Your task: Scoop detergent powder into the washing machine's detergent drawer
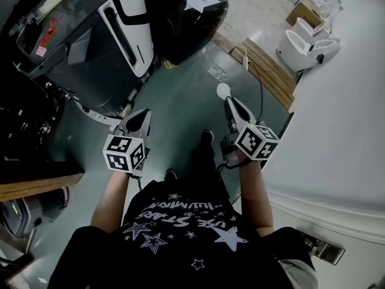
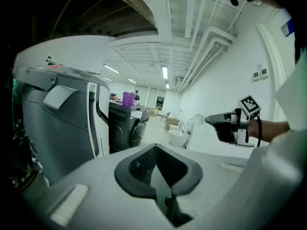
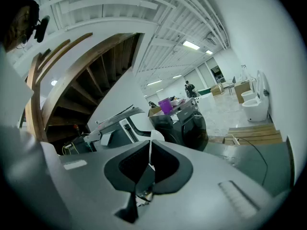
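Right tongs [image 3: 149, 145] are pinched on the thin handle of a white scoop [image 1: 223, 91]. Its bowl juts just past the tips; we cannot read its contents. Left tongs [image 2: 154, 148] are pressed together, empty, well apart from the scoop. A purple tub [image 2: 128, 98] sits atop a dark washer [image 2: 125, 126] ahead; we cannot see inside it. A grey-and-white machine [image 1: 96, 41] stands near the left tongs.

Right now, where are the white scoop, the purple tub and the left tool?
white scoop [image 1: 223, 91], head view, its round bowl.
purple tub [image 3: 166, 105], right gripper view, its side.
left tool [image 2: 155, 147], left gripper view, its closed tips.
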A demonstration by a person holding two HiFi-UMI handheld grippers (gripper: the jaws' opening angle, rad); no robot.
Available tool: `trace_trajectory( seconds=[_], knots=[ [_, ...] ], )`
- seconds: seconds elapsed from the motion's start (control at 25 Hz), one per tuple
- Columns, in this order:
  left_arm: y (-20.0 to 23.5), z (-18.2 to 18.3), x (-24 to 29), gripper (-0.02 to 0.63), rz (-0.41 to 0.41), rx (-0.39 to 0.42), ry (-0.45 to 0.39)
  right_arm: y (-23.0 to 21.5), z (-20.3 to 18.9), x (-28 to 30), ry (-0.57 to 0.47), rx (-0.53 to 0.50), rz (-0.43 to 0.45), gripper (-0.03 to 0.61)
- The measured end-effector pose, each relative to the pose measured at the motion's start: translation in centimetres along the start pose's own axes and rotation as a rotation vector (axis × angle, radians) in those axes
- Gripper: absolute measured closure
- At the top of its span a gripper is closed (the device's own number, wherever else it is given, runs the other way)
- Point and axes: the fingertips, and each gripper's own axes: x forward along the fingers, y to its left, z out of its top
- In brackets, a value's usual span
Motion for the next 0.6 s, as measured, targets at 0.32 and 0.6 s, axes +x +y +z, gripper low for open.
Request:
trace_trajectory(
  seconds=[0.32, 0.6],
  knots=[
    [0.2, -1.4, -1.8, 0.614, 0.0, -0.04, 0.001, 0.9, -1.6, -1.4, -0.001, 0.003, -0.009, 0.543],
    [-0.7, -0.5, -1.3, 0.614, -0.011, -0.031, -0.019, 0.3, -2.1, -2.1, 0.009, 0.009, -0.022, 0.542]
  ],
)
